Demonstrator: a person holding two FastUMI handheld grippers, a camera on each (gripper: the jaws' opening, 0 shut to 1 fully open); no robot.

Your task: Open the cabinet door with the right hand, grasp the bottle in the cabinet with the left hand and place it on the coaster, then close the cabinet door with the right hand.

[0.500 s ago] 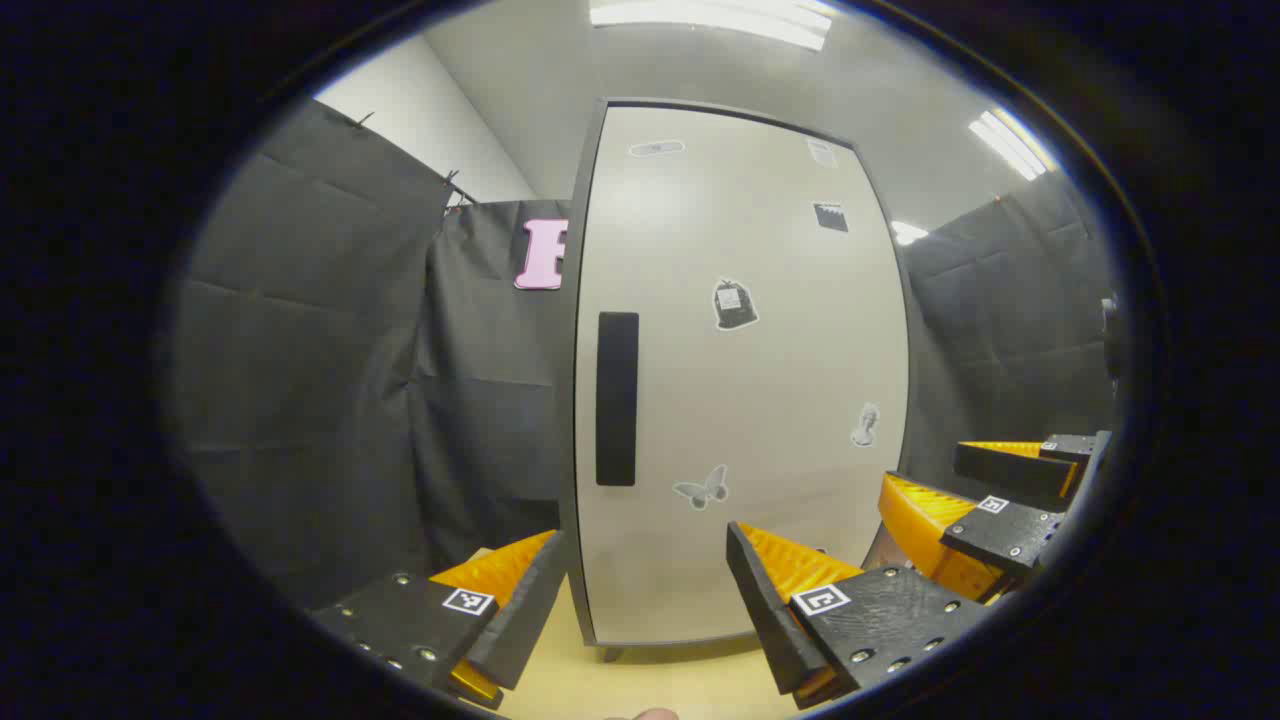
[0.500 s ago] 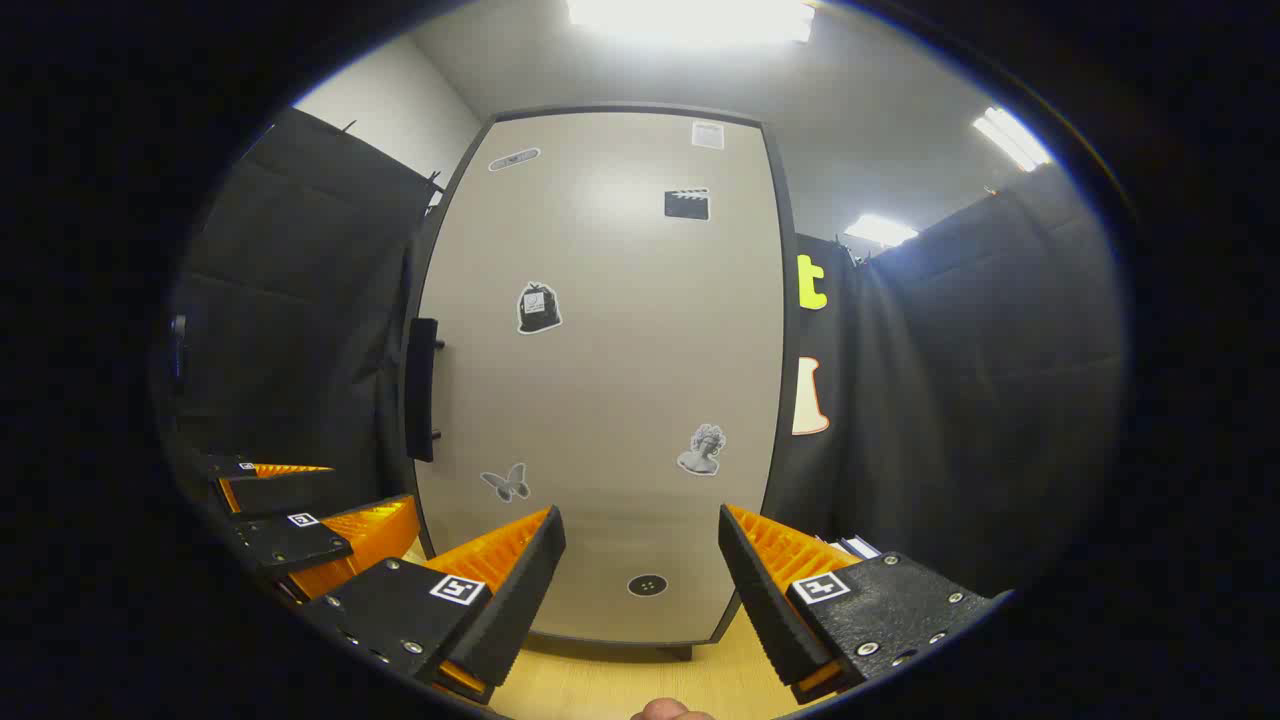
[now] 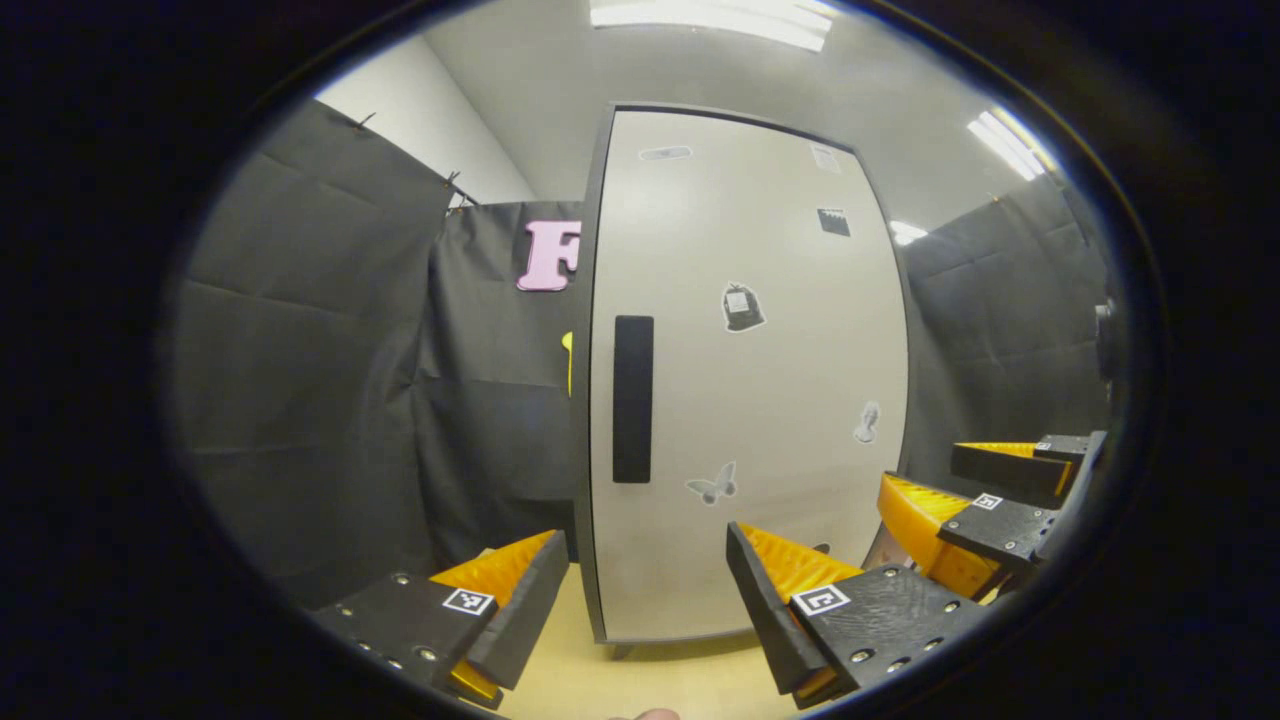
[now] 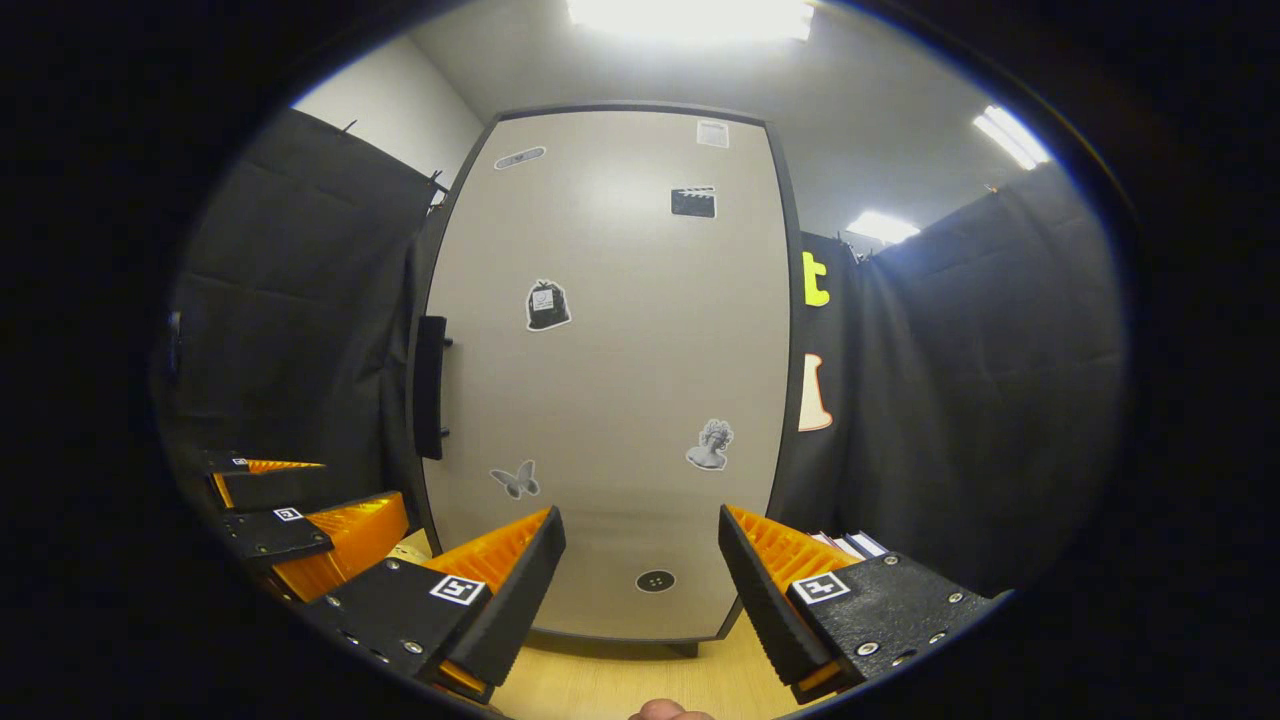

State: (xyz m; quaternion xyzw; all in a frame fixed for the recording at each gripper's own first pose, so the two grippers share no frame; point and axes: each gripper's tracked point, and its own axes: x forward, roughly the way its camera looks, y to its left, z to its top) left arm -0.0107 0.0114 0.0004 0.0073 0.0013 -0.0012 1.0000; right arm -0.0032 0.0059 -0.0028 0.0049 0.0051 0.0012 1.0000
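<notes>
The cabinet door (image 4: 610, 370) is closed, its dark handle (image 4: 430, 386) on the left edge. Both hand-held grippers hover before it above the table (image 4: 600, 680), apart from it. The right hand-held gripper (image 4: 640, 560) is spread, and so is the left hand-held gripper (image 3: 645, 570). The bottle is hidden behind the door.

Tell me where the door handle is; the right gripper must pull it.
The handle sits upright on the closed cabinet door's left edge, left of the butterfly sticker.

Cloth-walled (image 3: 300, 330) recording booth, strip lights (image 4: 690, 18)
</notes>
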